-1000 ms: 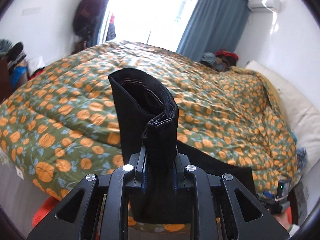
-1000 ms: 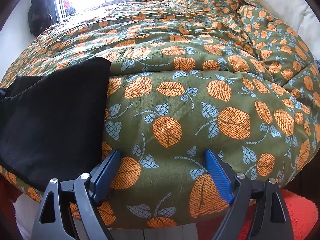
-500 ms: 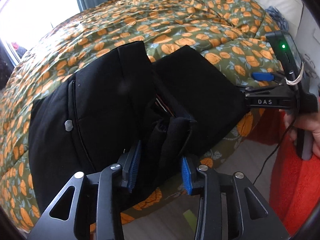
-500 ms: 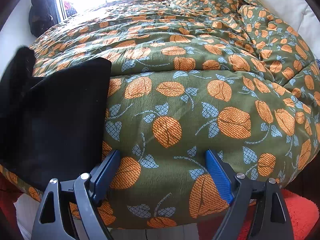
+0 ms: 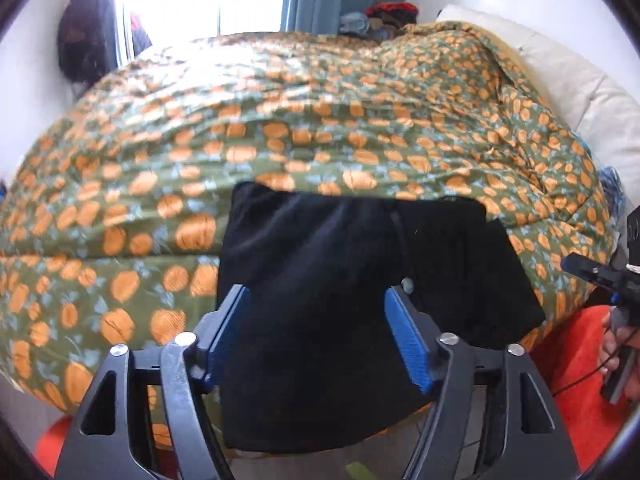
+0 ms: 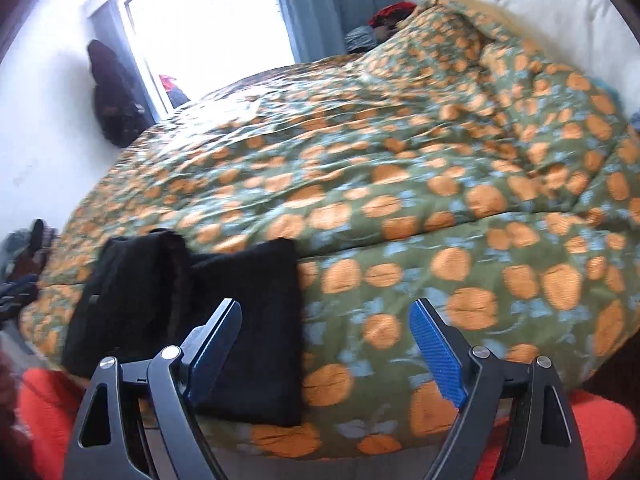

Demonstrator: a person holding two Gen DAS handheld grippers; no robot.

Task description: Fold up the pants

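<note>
Matt black cloth pants on quilted cotton duvet.

You have a bed covered by a puffy green quilt printed with orange fruit and pale blue leaves, rumpled toward the headboard end. Lying flat on its near edge is the folded black fabric pants bundle, one end draping over the side. A cream pillow rests along the far right, and a heap of clothes sits at the far corner.
</note>
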